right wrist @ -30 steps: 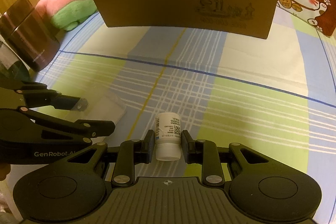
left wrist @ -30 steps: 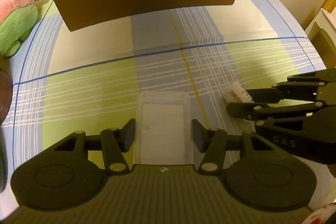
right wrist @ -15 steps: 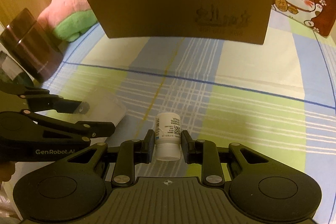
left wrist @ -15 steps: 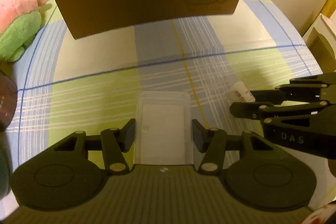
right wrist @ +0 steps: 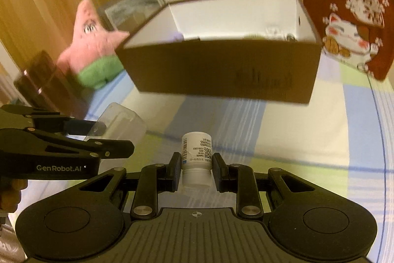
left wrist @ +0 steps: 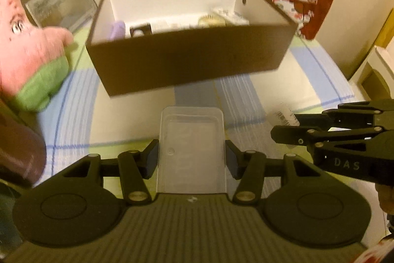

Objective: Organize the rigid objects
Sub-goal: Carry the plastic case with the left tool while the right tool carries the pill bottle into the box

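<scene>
My left gripper (left wrist: 192, 157) is shut on a clear plastic box (left wrist: 192, 147) and holds it above the checked cloth; it also shows in the right wrist view (right wrist: 120, 123). My right gripper (right wrist: 196, 170) is shut on a small white pill bottle (right wrist: 196, 159) with a printed label, also lifted; its end shows in the left wrist view (left wrist: 283, 113). Ahead stands an open brown cardboard box (left wrist: 192, 65) with white inner walls, holding several small items (left wrist: 211, 20). In the right wrist view the brown box (right wrist: 221, 70) is straight ahead.
A pink and green star plush (left wrist: 29, 51) lies left of the box. A framed picture (left wrist: 59, 1) leans behind it. A red lucky-cat cushion (right wrist: 349, 26) stands right of the box. A dark brown container (right wrist: 41, 83) is at the left. A white cabinet (left wrist: 376, 68) stands off the table's right edge.
Both grippers have risen and moved toward the brown box with their loads; the box's inside now shows. The views are motion-blurred.
</scene>
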`<act>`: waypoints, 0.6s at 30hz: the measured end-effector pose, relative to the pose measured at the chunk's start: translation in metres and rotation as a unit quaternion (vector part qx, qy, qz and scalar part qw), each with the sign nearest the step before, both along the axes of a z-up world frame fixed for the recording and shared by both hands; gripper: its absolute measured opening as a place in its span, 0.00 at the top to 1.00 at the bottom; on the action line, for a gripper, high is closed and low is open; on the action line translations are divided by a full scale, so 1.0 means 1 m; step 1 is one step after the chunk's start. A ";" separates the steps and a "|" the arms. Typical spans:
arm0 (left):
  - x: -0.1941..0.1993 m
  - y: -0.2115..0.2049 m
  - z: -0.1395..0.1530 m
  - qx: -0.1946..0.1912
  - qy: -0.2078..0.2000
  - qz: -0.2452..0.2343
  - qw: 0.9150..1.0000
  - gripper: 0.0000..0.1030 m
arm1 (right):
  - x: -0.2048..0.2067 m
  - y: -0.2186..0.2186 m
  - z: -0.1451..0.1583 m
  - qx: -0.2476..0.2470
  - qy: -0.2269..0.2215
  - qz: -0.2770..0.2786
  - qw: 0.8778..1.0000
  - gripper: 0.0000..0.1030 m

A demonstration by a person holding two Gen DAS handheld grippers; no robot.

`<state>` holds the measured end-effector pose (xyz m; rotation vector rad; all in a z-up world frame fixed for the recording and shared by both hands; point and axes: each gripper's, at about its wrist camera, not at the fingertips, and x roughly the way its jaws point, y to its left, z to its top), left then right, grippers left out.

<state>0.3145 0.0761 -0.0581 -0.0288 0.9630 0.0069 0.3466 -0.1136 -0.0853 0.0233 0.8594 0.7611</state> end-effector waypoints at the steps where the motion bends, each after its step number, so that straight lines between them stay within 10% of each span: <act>1: 0.003 0.002 0.005 0.000 -0.006 0.000 1.000 0.49 | 0.004 0.000 0.004 0.005 -0.002 -0.001 1.000 0.74; 18: 0.094 0.027 0.063 0.019 -0.080 -0.008 0.997 0.49 | 0.104 0.018 0.063 0.072 -0.034 -0.024 0.997 0.74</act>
